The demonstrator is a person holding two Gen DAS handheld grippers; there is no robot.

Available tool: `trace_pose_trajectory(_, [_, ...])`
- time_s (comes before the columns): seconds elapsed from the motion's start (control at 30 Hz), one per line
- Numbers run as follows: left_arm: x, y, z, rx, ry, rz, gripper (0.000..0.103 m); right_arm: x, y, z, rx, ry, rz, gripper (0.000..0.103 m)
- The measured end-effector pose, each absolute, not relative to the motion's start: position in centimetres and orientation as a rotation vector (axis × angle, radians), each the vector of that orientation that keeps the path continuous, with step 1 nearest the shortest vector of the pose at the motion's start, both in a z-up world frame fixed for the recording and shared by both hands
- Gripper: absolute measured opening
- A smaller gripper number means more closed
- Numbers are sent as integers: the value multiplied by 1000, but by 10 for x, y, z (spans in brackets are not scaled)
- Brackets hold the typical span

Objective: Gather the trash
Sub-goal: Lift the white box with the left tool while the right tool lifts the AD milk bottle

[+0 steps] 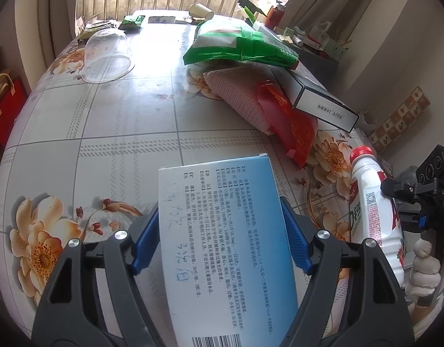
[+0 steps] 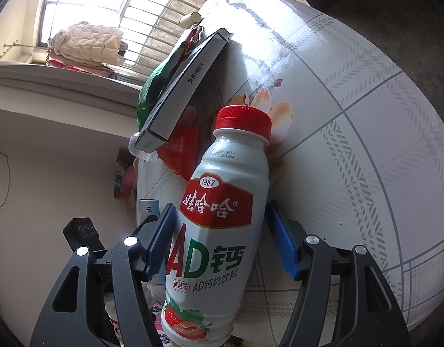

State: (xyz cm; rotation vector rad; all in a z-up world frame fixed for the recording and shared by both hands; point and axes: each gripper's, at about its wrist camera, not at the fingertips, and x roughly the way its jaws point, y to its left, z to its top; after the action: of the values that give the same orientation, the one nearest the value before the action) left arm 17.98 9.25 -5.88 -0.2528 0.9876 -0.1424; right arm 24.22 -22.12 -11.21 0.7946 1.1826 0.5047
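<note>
A blue-and-white medicine box (image 1: 222,217) with printed text and a barcode sits between the blue pads (image 1: 148,240) of my left gripper (image 1: 220,240), which is shut on its two long edges above the flowered tablecloth (image 1: 106,150). A white milk-drink bottle (image 2: 222,211) with a red cap stands between the pads of my right gripper (image 2: 223,240), which is shut on its body. In the left wrist view the same bottle (image 1: 372,202) is at the table's right edge, with the right gripper and a gloved hand (image 1: 424,266) behind it.
On the table lie an upturned clear plastic bowl (image 1: 106,55), a green bag (image 1: 239,43), a pink cloth (image 1: 239,98), a red wrapper (image 1: 294,127), a long grey-white box (image 1: 317,98) and a tipped paper cup (image 1: 200,11). A red bag (image 1: 5,110) stands on the floor at the left.
</note>
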Motion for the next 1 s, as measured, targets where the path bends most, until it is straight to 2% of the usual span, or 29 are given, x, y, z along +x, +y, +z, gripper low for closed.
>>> trace_pose_trajectory(1.0, [177, 83, -55, -263, 989, -161, 71, 239, -224, -114, 813, 1180, 508, 62])
